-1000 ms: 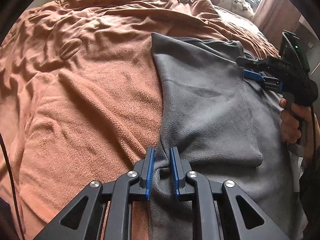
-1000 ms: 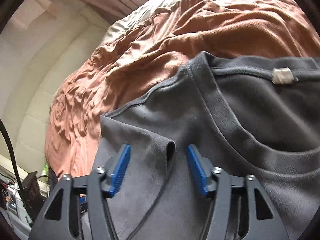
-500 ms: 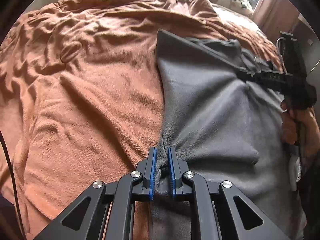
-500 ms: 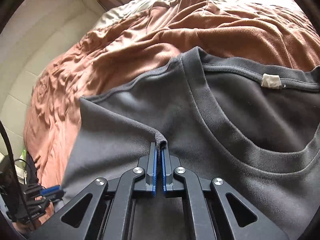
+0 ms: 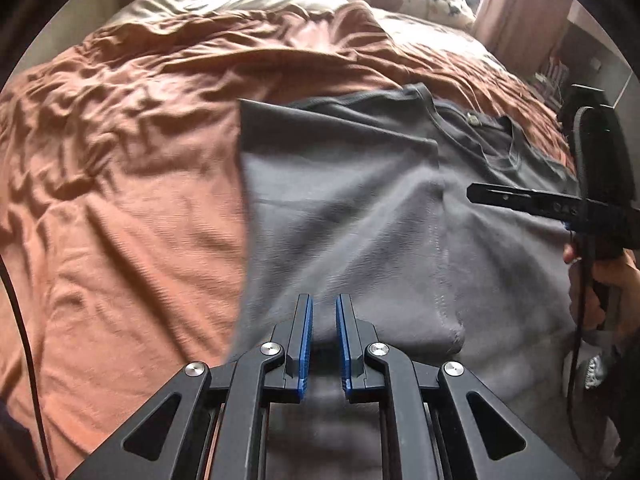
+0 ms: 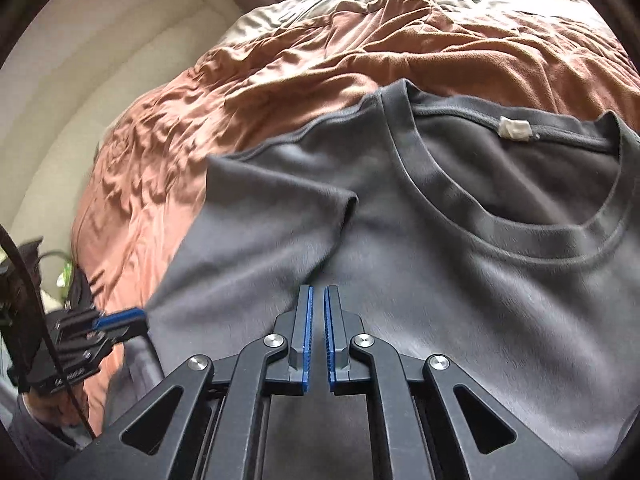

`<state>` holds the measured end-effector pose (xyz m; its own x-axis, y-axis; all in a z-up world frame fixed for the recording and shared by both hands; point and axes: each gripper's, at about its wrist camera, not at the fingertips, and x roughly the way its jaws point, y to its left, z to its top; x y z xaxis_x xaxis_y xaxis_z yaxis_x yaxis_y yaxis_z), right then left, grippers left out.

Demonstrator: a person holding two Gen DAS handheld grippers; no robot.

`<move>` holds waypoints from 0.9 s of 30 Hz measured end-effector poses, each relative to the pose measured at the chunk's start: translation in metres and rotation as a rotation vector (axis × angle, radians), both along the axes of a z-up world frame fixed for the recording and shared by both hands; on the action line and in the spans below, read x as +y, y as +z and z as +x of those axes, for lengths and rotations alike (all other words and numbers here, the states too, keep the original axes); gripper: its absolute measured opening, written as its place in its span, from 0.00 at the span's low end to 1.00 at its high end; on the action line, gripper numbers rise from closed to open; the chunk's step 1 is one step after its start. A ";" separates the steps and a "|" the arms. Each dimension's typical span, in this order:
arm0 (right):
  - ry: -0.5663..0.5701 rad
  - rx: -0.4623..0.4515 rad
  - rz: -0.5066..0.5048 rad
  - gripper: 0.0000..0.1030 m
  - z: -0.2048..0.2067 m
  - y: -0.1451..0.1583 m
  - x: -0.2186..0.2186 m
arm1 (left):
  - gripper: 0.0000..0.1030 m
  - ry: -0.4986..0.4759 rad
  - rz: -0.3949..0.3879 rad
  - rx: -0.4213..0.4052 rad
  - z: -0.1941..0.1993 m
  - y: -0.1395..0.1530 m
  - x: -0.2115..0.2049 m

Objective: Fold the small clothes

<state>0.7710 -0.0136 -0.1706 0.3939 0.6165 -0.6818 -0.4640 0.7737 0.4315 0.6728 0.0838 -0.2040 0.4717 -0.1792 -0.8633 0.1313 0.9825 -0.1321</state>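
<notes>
Shirt (image 5: pixel 360 220), grey and short-sleeved, lies on a bed covered by a rumpled rust-brown blanket (image 5: pixel 140 200), with its round collar (image 6: pixel 440 184) toward the far end and a small white label (image 6: pixel 514 128) showing inside the neck. One side of the shirt is folded inward over the body, so that a straight edge of grey cloth runs along the blanket on the left of the left wrist view.

The left gripper (image 5: pixel 322 304) points steeply down at the near end of that fold. Its blue-padded fingers stand narrow, with a bunch of grey cloth pinched between them. In the right wrist view the same gripper shows at the lower left, one blue finger meeting the edge of the shirt.

The right gripper (image 6: pixel 317 292) is set just below the collar, beside the turned-in sleeve. Its fingers are almost together, and a thin ridge of the grey cloth runs up from the slit between them toward the sleeve's hem. From the left wrist view it shows side-on at the right edge, its tip at the inner edge of the folded flap, and a hand (image 5: pixel 612 280) grips its handle.

A pale sheet (image 5: pixel 240 0) lies beyond the blanket.
</notes>
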 end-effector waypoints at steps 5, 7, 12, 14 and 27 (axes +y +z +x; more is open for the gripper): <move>-0.025 0.006 -0.009 0.03 -0.016 0.004 -0.031 | 0.12 -0.012 -0.018 0.045 0.011 -0.018 -0.023; -0.035 0.004 -0.019 0.03 -0.027 0.009 -0.045 | 0.12 -0.009 -0.013 0.039 0.008 -0.019 -0.031; -0.071 0.006 -0.040 0.03 -0.059 0.022 -0.073 | 0.12 -0.033 -0.062 0.073 -0.008 -0.017 -0.046; -0.086 -0.005 -0.051 0.03 -0.075 0.031 -0.083 | 0.12 -0.033 -0.053 0.083 -0.017 -0.013 -0.051; -0.074 -0.196 -0.098 0.03 -0.231 0.132 -0.127 | 0.39 0.061 -0.054 -0.035 -0.117 0.100 -0.060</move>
<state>0.5398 -0.1410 -0.0386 0.5662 0.5156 -0.6431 -0.4717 0.8425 0.2602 0.5554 0.0236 -0.1038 0.5129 -0.1949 -0.8360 0.0773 0.9804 -0.1811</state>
